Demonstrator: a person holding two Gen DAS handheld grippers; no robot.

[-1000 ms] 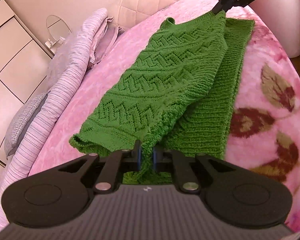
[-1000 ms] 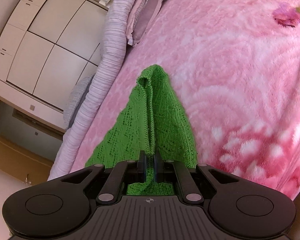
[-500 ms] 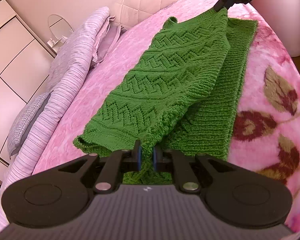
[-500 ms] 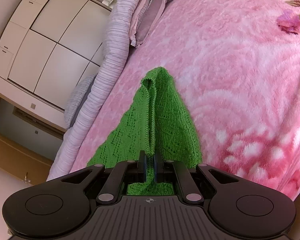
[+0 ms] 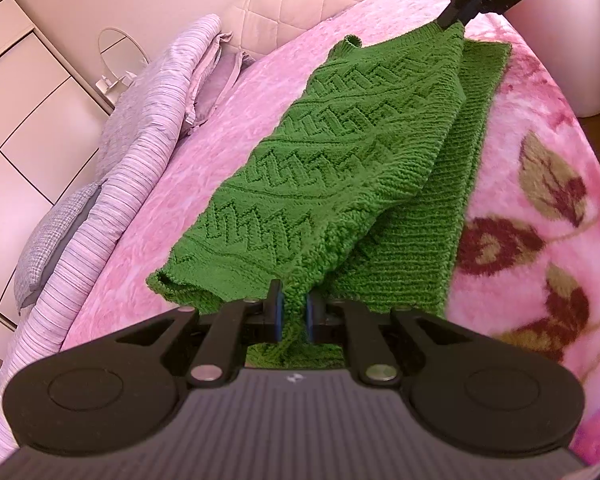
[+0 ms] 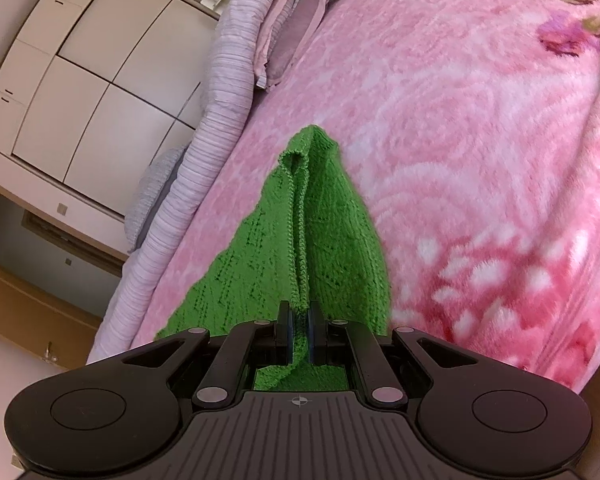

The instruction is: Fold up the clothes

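A green knitted sweater [image 5: 340,148] with a zigzag pattern lies on the pink blanket, its top layer lifted over a ribbed lower layer [image 5: 428,216]. My left gripper [image 5: 293,309] is shut on the sweater's near edge. My right gripper [image 5: 456,16] shows at the far top of the left wrist view, shut on the opposite edge. In the right wrist view the right gripper [image 6: 299,326] pinches a fold of the sweater [image 6: 312,224], which runs away from it as a peaked ridge.
The pink floral blanket [image 5: 540,184] covers the bed. Striped lilac bedding and pillows [image 5: 140,128] lie along the left side. White wardrobe doors [image 6: 80,80] stand beyond them. A white cylinder [image 5: 580,40] stands at the far right past the bed.
Both grippers keep their hold. The lifted top layer of the sweater has shifted slightly across the bed toward the pillows; the view has drifted a little.
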